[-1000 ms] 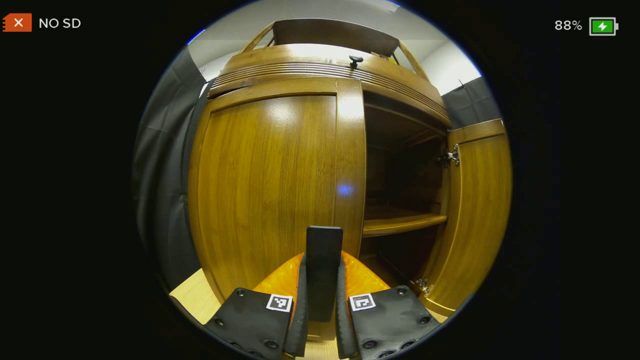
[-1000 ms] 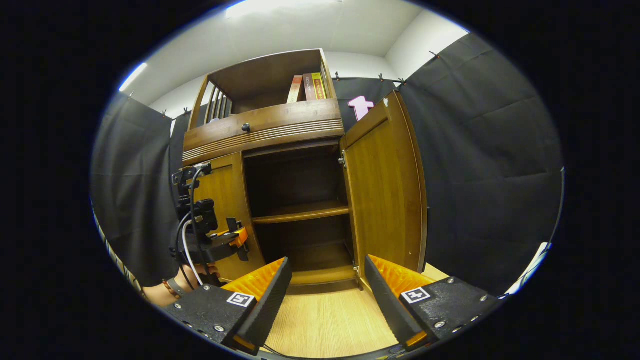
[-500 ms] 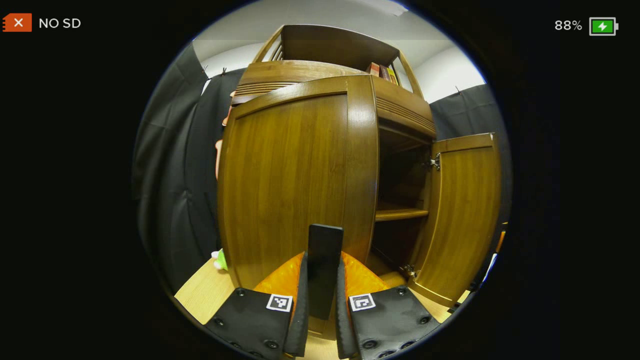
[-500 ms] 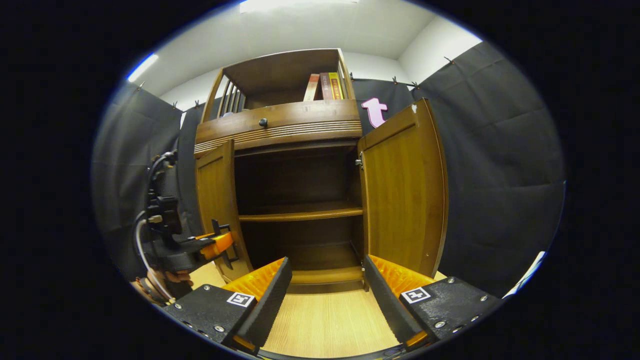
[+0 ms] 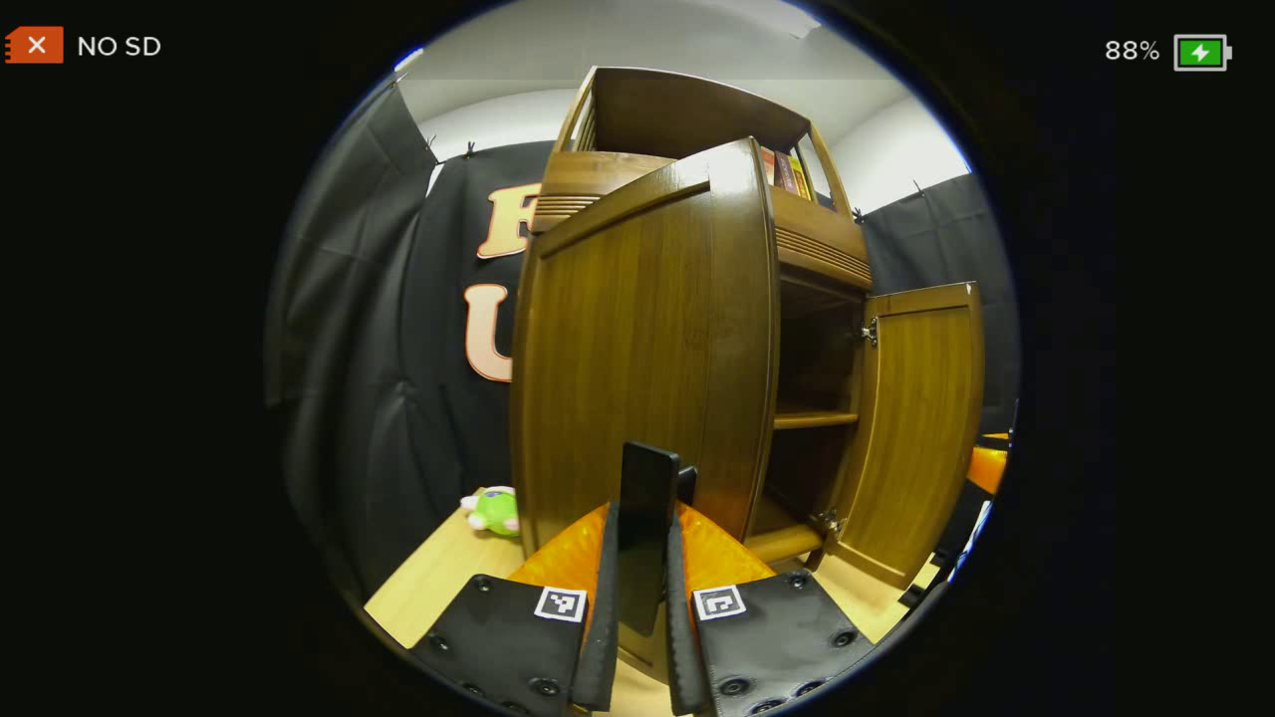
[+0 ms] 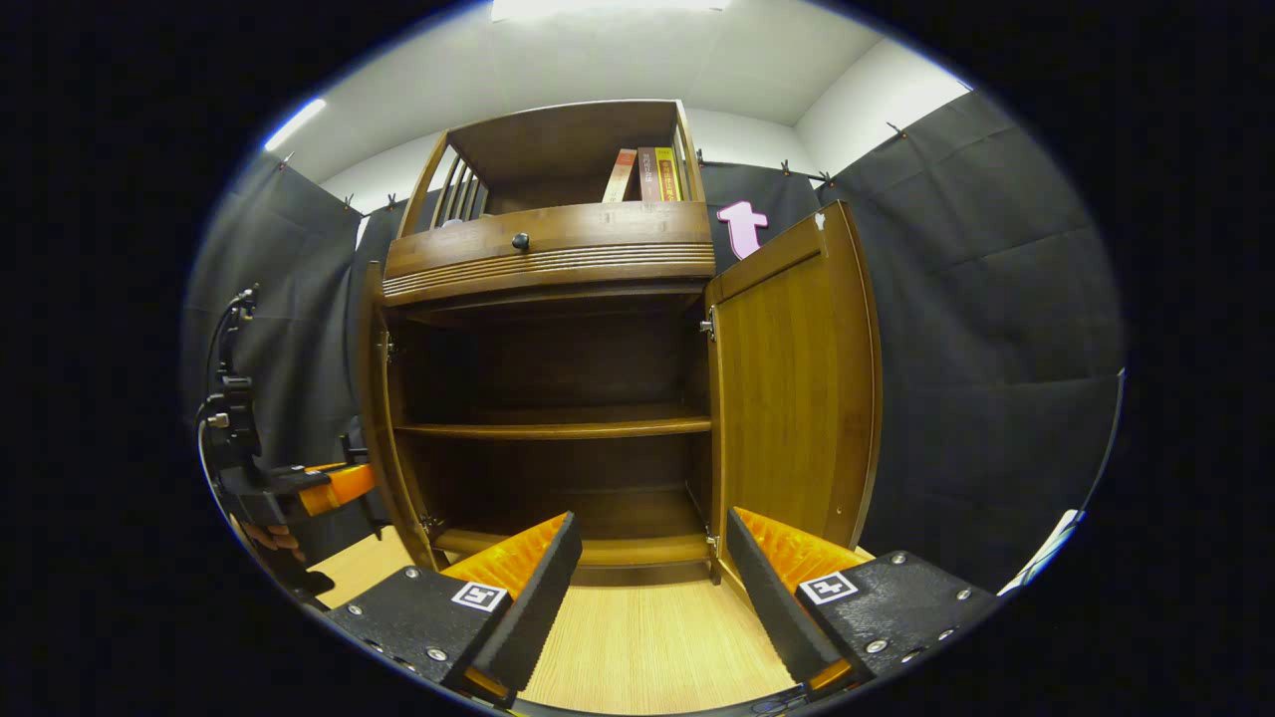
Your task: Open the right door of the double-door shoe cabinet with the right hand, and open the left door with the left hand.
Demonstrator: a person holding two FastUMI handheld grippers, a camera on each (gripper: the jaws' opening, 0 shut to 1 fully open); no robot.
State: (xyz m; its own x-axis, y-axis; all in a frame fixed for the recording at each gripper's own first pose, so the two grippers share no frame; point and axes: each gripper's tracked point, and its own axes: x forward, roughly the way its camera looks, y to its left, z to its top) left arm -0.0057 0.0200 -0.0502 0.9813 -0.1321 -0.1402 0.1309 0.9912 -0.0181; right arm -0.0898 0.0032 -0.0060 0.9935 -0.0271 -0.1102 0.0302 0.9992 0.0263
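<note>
While the left gripper (image 5: 637,597) clamps its two fingers narrowly on the dark upright handle (image 5: 645,518) at the free edge of the left door (image 5: 637,339), that door stands swung well out from the shoe cabinet (image 6: 558,249), its long axis vertical and its hinge side at the far left. From the right gripper view the same door shows nearly edge-on at the cabinet's left side (image 6: 377,398), with the left gripper (image 6: 299,488) just beside it, farther left. The right door (image 6: 792,368) already stands open on the right, and the right gripper (image 6: 652,588) hangs in front of the opening with its fingers spread wide, holding nothing, apart from both doors. The shelf (image 6: 558,428) inside lies fully exposed between the two doors. Judging by this, the task is close to done: any remaining swing runs leftward and away from the cabinet front, around the left hinge, and the left hand, gripping the handle, is the one placed for it. A small green toy (image 5: 493,510) sits on the floor near the door's outer face.
</note>
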